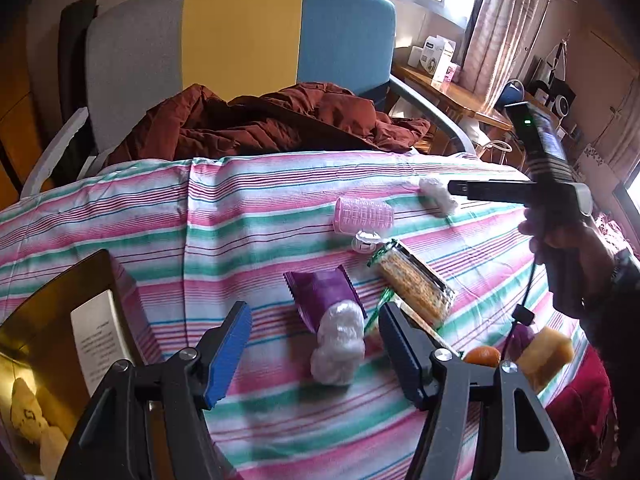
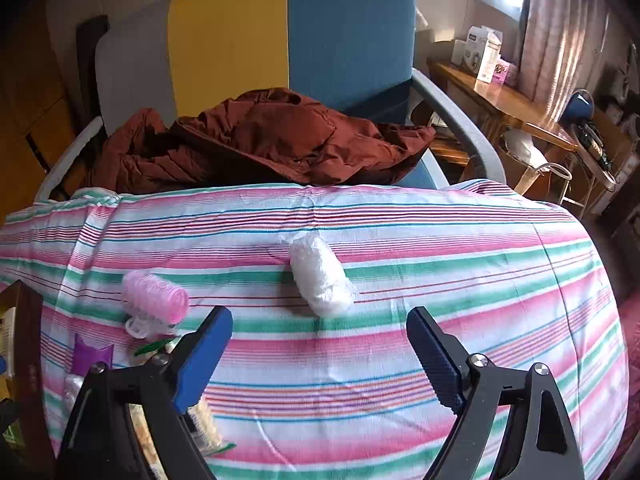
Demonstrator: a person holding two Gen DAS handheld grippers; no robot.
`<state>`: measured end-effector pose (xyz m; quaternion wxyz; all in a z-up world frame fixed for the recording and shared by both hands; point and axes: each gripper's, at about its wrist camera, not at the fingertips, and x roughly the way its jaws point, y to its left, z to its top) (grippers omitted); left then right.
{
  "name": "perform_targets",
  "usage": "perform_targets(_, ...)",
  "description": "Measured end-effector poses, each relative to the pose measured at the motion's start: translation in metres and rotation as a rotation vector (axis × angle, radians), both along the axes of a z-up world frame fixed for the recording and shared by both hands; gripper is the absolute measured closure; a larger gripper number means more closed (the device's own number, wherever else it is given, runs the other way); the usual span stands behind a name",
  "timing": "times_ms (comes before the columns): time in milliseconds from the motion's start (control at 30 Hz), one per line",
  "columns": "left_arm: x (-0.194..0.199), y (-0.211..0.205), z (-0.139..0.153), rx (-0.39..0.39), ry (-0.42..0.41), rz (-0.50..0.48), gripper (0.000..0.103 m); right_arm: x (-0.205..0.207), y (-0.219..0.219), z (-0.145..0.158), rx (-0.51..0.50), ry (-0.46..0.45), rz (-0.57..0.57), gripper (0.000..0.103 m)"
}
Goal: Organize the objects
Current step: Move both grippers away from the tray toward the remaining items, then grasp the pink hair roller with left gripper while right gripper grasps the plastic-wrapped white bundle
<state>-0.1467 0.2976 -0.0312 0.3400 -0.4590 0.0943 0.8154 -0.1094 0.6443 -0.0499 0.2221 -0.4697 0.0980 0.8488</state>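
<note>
Small print on the box's [image 1: 102,340] white label is illegible.

cloth [image 2: 440,240] – pink, green, white stripes | curler [image 2: 155,298] – pink | wrapper [image 1: 322,294] purple | jacket [image 2: 280,136] rust-brown

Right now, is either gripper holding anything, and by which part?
Nothing is held. The left gripper stands open above a white wrapped bundle, not touching it. The right gripper is open over bare striped cloth.
</note>
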Motion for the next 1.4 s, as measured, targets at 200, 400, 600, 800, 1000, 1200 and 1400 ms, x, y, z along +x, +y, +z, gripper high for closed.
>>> perform_targets(200,-0.016,0.021,-0.011,0.003,-0.046,0.003,0.036,-0.043,0.021,-0.035,-0.021,-0.089,0.048,0.015)
perform_targets(400,-0.034,0.045,-0.018,0.016,-0.076,-0.002,0.036,-0.041,0.018,-0.045,-0.037,-0.128,0.075,0.066)
perform_targets(600,-0.044,0.088,-0.026,-0.002,-0.075,-0.036,0.02,0.009,-0.006,-0.015,-0.013,-0.06,0.104,0.066)
perform_targets(800,-0.054,0.128,-0.041,-0.083,-0.037,-0.054,0.014,0.043,-0.014,-0.006,-0.048,0.042,0.094,0.066)
perform_targets(1000,-0.063,0.152,-0.056,-0.149,-0.027,-0.07,0.011,0.044,-0.014,-0.003,-0.081,0.087,0.124,0.066)
perform_targets(1200,-0.078,0.163,-0.078,-0.204,-0.07,-0.061,0.022,0.047,-0.017,-0.001,-0.103,0.108,0.15,0.066)
perform_targets(1400,-0.059,0.141,-0.05,-0.096,-0.014,-0.077,0.036,0.046,-0.022,-0.004,-0.079,0.1,0.175,0.066)
